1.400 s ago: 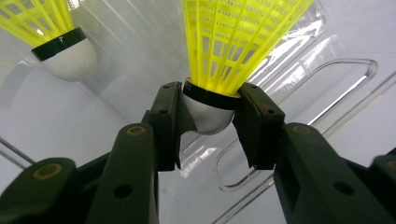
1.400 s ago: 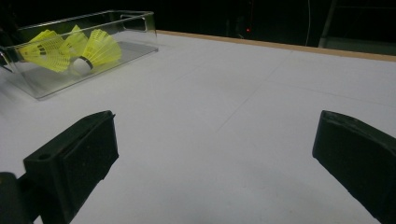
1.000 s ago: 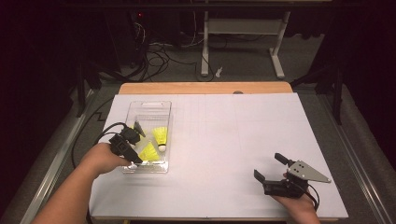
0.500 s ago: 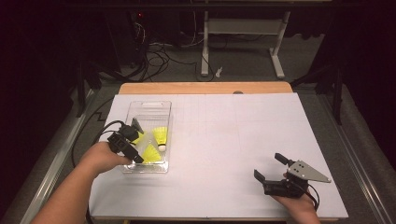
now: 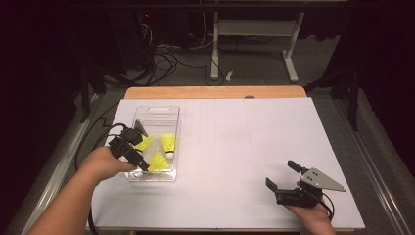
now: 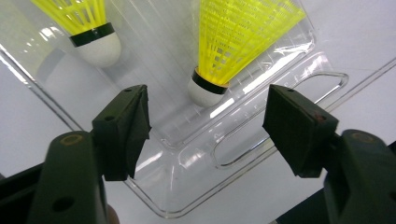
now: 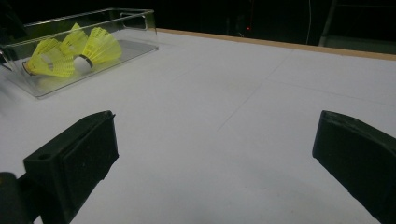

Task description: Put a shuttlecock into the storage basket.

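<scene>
Shuttlecock (image 6: 233, 42) skirt cropped (maybe released).

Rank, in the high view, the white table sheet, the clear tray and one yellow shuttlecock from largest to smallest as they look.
1. white table sheet, by far the largest.
2. clear tray, a small part of the sheet's area.
3. yellow shuttlecock, smallest; it lies inside the tray. The three shuttlecocks look about alike, so any one fits here.

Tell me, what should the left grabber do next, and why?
Probably lift away from the clear box. The left gripper has just been opening its jaws, nothing sits between them, and three yellow shuttlecocks already lie inside the box, so that drop looks finished.
</scene>
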Motion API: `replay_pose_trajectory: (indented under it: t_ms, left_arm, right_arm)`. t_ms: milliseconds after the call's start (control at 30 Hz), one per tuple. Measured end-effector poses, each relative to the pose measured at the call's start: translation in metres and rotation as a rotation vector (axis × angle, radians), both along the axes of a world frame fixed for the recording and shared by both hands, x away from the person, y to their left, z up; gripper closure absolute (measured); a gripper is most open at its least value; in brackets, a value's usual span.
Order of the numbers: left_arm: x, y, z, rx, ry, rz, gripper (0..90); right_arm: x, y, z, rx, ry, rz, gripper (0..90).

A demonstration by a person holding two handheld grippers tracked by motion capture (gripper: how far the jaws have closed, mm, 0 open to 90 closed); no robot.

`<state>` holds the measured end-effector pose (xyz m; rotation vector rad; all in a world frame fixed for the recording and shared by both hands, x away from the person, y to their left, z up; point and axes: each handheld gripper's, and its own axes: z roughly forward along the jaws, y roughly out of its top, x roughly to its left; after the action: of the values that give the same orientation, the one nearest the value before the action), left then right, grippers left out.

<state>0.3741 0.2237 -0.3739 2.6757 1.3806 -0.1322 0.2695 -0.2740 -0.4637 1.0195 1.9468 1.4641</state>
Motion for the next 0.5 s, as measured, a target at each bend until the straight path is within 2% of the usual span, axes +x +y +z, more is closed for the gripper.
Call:
replay_pose_trajectory:
  t_ms: [167,233,300,500]
  left_arm:
    - [-0.005,0.001,0.012,-0.007,-0.013,-0.001,27.6]
    - [-0.007,0.003,0.016,-0.016,-0.006,0.005,26.1]
    - [-0.010,0.004,0.018,-0.006,-0.009,0.009,24.0]
    - [-0.015,0.007,0.022,0.001,-0.021,0.032,7.9]
  right_arm:
    - [-0.001,0.000,0.000,0.001,0.000,0.001,0.9]
    - [-0.001,0.001,0.000,0.000,0.000,0.001,0.9]
    - [-0.001,0.001,0.000,-0.001,-0.002,0.000,0.9]
    - [-0.001,0.000,0.001,0.001,-0.008,-0.002,0.8]
